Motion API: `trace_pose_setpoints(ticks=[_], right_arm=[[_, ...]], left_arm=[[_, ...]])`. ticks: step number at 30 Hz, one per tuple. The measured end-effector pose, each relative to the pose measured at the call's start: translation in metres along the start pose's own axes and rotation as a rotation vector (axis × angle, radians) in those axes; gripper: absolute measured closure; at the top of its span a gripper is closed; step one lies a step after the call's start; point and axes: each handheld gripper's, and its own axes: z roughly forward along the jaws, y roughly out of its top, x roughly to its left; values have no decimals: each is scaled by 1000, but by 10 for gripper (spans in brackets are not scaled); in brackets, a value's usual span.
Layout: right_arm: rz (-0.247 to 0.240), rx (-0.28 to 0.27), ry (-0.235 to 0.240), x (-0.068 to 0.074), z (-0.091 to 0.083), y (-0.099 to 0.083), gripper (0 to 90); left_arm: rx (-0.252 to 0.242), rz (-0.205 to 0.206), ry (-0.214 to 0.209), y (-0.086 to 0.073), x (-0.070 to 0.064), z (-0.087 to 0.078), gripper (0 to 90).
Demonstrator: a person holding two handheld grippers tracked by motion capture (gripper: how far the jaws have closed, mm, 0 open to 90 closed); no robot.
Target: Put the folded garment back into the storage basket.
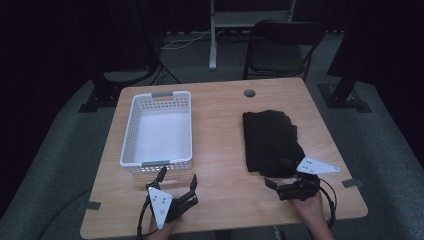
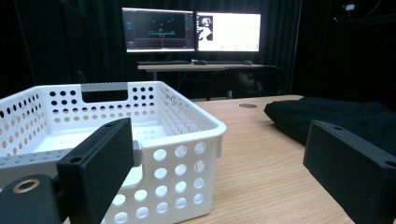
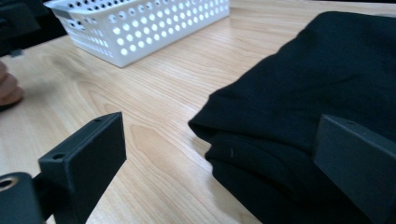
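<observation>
Two things lie on the table (image 1: pixel 220 145): a white perforated basket (image 1: pixel 159 131) on its left half, empty as far as the high view shows, and a folded black cloth (image 1: pixel 270 142) on its right half, well apart from the basket.

The step in hand seems to be the reach for the cloth, probably to carry it into the basket. The right gripper (image 1: pixel 282 176) is at the near right part of the table, its jaws spread wide and holding nothing. In the right gripper view the near corner of the black cloth (image 3: pixel 299 107) sits between the two jaws; the right jaw is in front of the fabric, the left jaw is over bare wood. I cannot tell if a jaw touches the cloth already.

The left gripper (image 1: pixel 177 179) waits near the front edge of the table, just before the near short wall of the basket. Its jaws are also wide apart and empty. In the left gripper view the basket (image 2: pixel 154 140) is close behind the left jaw.

The next move, I judge, calls for pushing the right jaws lower and forward so that they take all folded layers together, then closing. If only the top layer is caught, the cloth may unfold when lifted.
</observation>
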Motion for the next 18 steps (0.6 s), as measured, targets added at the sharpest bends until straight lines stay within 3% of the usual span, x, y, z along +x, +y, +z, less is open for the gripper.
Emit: trace_pose_setpoints(ticks=[8,9,18], right_arm=[[-17,13,5,2,2,0,34],[-21,20,25,2,2,0,40],[-27,64,55,3,6,1,42]], left_arm=[[1,0,0,0,0,0,102],[1,1,0,0,0,0,102],[-2,-1,-6,0,0,0,102]])
